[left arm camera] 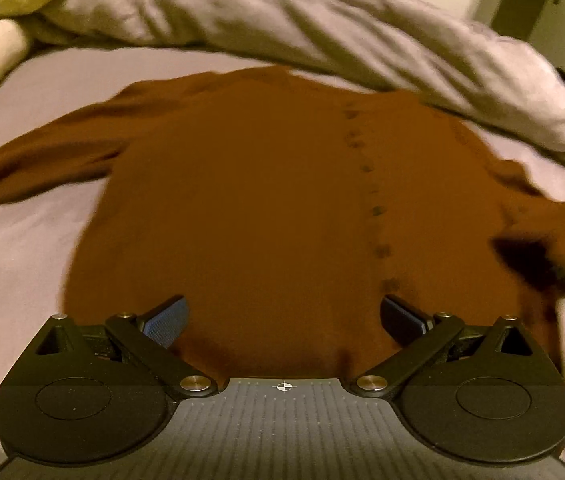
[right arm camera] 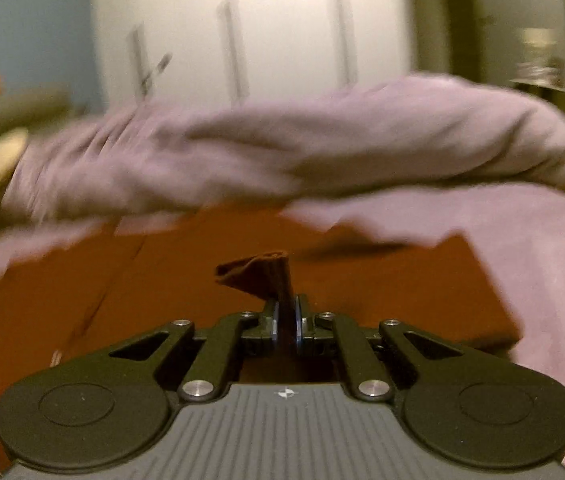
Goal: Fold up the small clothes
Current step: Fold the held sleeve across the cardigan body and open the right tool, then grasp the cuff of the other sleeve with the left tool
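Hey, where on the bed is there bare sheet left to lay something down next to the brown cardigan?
Bare sheet lies left of the brown cardigan, below its outstretched sleeve, and a strip runs along its right edge. The far side is crowded: the bunched duvet overlaps the cardigan's top.

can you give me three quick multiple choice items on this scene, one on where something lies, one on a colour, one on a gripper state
1. Where does the cardigan lie?
A. spread flat on the lilac sheet
B. hung on a chair
C. packed in a basket

2. What colour is the cardigan?
A. navy blue
B. rust brown
C. white

3. How does the right gripper stand?
A. wide open over bare sheet
B. out of view
C. pinched on a fold of the cardigan

Answers:
1 A, the left wrist view shows it laid out, button row up, below the bunched duvet.
2 B, rust brown in both views.
3 C, brown cloth rises from between its pads; the left gripper is open.
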Tool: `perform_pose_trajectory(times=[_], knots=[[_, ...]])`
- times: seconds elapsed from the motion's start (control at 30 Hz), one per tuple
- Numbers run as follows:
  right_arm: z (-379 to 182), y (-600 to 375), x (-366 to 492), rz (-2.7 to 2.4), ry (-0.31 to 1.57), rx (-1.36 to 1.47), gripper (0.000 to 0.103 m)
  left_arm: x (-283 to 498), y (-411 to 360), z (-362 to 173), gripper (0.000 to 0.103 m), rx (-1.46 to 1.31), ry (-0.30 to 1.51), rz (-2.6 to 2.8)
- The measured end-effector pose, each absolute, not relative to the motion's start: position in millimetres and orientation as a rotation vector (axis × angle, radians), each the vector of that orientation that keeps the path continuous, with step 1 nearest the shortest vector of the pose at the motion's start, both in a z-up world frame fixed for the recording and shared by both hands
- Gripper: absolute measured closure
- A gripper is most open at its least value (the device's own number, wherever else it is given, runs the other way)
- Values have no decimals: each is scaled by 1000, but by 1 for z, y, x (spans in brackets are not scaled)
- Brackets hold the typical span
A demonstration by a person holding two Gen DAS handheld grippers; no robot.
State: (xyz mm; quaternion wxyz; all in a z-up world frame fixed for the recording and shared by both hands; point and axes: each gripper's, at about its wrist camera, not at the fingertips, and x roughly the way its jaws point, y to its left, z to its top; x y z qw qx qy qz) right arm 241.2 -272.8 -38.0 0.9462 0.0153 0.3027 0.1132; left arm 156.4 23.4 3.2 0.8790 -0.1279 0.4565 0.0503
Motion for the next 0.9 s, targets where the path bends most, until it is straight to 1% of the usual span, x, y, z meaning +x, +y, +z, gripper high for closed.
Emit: perform_pose_trajectory(times=[0.07,0.1,0.27,0.37,0.43,0.47,0.5,0.53,0.6,0.77,0.8,0.87,0.9], knots=[[-48,-266,229,215,644,28,75,167,11,9,0,-300,938,33],[-49,-271,222,198,645,48,73,172,3,11,0,-311,931,-1],[-50,-298,184,80,627,37,73,208,-52,8,0,-366,931,-187],[-57,-313,160,39,634,20,73,231,-89,-4,0,-425,961,-286],[-68,-312,157,38,648,26,73,247,-109,-15,0,-466,1000,-326],[-70,-314,154,41,645,33,73,255,-117,-22,1,-500,1024,-336],[-71,-315,150,44,638,37,73,262,-121,-29,6,-525,1041,-340],[-71,-314,149,46,636,32,72,268,-125,-36,15,-550,1063,-338],[-71,-314,148,50,631,24,72,277,-128,-49,25,-610,1112,-331],[-74,-317,152,53,624,48,71,288,-135,-63,26,-670,1127,-367],[-75,-316,151,52,621,43,70,291,-135,-64,31,-680,1128,-366],[-75,-312,150,49,618,34,70,297,-134,-68,55,-703,1130,-355],[-75,-311,149,47,618,29,70,300,-132,-68,84,-710,1137,-359]])
